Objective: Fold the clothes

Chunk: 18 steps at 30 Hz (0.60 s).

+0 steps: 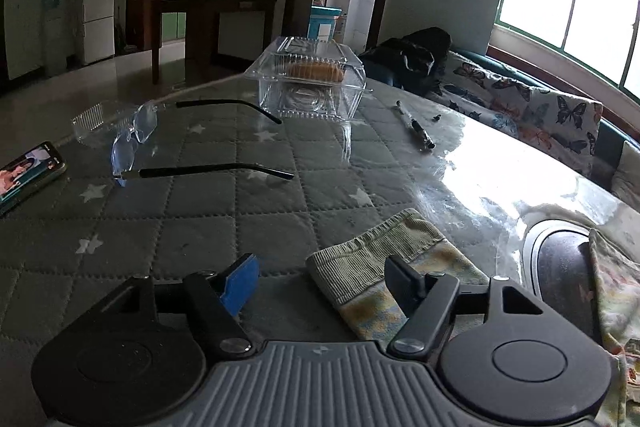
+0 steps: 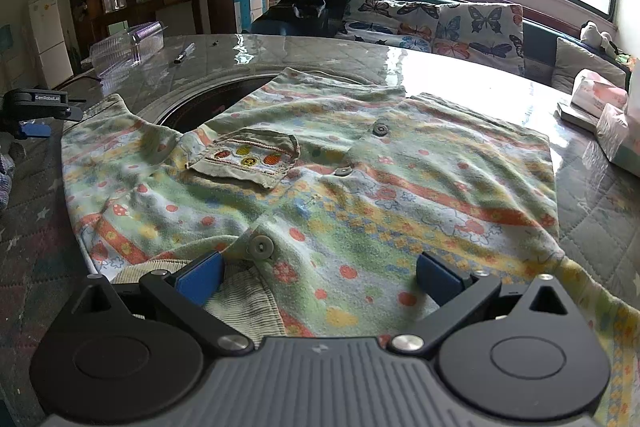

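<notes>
The right wrist view gives us the child's shirt point(image 2: 312, 187) spread flat on the table point(image 2: 592, 203), front side up, its pale green cloth printed with stripes, dots and flowers. A small chest pocket point(image 2: 246, 159) with stitched fruit sits left of the button line, and we count three buttons down the front, the nearest one point(image 2: 260, 247) just ahead of our right gripper point(image 2: 318, 277). That gripper hangs low over the near part of the shirt with its blue pads spread wide; the cloth lies under the gap, and we see neither pad pressing on it. The shirt's far part covers some of a dark round inset point(image 2: 212, 103) in the tabletop. At the far left of this view the left gripper point(image 2: 38, 115) sits by the ribbed cuff of the sleeve point(image 2: 106, 105). In the left wrist view, that cuff point(image 1: 372, 255) lies between the left gripper's point(image 1: 320, 285) fingers: the right one rests over the sleeve cloth, the blue pad point(image 1: 240, 285) on the left stands clear of it, so we read the jaws as parted and not yet clamped. Beyond on the quilted cover lie a pair of glasses point(image 1: 136, 135), a phone point(image 1: 28, 171) at the left edge, a clear plastic box point(image 1: 308, 79) with bread inside, and a pen point(image 1: 414, 125).
</notes>
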Available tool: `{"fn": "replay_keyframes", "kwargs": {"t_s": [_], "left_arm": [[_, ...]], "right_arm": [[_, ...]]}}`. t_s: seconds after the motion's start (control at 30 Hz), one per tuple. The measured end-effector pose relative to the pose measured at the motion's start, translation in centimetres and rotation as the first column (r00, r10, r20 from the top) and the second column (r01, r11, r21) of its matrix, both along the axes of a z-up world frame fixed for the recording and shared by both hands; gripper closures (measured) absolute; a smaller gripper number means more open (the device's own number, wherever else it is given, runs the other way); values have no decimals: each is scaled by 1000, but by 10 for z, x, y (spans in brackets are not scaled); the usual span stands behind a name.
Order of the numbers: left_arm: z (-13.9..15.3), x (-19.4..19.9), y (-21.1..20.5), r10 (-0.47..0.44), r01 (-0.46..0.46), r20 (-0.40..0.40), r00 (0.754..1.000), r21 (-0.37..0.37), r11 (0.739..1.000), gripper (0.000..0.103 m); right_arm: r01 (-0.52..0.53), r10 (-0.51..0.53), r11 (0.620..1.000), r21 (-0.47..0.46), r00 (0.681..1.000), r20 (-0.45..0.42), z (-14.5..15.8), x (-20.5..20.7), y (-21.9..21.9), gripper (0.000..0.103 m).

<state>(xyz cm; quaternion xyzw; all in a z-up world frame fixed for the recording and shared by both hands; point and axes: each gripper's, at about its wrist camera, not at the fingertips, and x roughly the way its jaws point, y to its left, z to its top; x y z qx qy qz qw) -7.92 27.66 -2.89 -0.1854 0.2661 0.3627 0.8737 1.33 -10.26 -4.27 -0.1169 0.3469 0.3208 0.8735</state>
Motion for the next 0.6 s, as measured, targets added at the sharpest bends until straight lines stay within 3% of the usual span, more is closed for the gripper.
{"fn": "replay_keyframes", "kwargs": {"t_s": [0.07, 0.17, 0.2, 0.23, 0.43, 0.6], "left_arm": [[0, 3, 0, 6, -6, -10, 1000, 12, 1000, 40], [0, 2, 2, -1, 1, -3, 1000, 15, 1000, 64], [0, 1, 4, -10, 10, 10, 1000, 0, 1000, 80], [1, -1, 5, -16, 17, 27, 1000, -20, 1000, 86], [15, -12, -5, -109, 120, 156, 982, -63, 991, 94], [47, -12, -38, -264, 300, 296, 918, -79, 951, 94]], "right_arm": [[1, -1, 1000, 0, 1000, 0, 0, 0, 0, 0], [2, -2, 1000, 0, 1000, 1, 0, 0, 0, 0], [3, -3, 1000, 1, 1000, 1, 0, -1, 0, 0], [3, -3, 1000, 1, 1000, 1, 0, -1, 0, 0], [3, -3, 1000, 3, 1000, 3, 0, -1, 0, 0], [4, -4, 1000, 8, 1000, 4, 1, -1, -1, 0]]}}
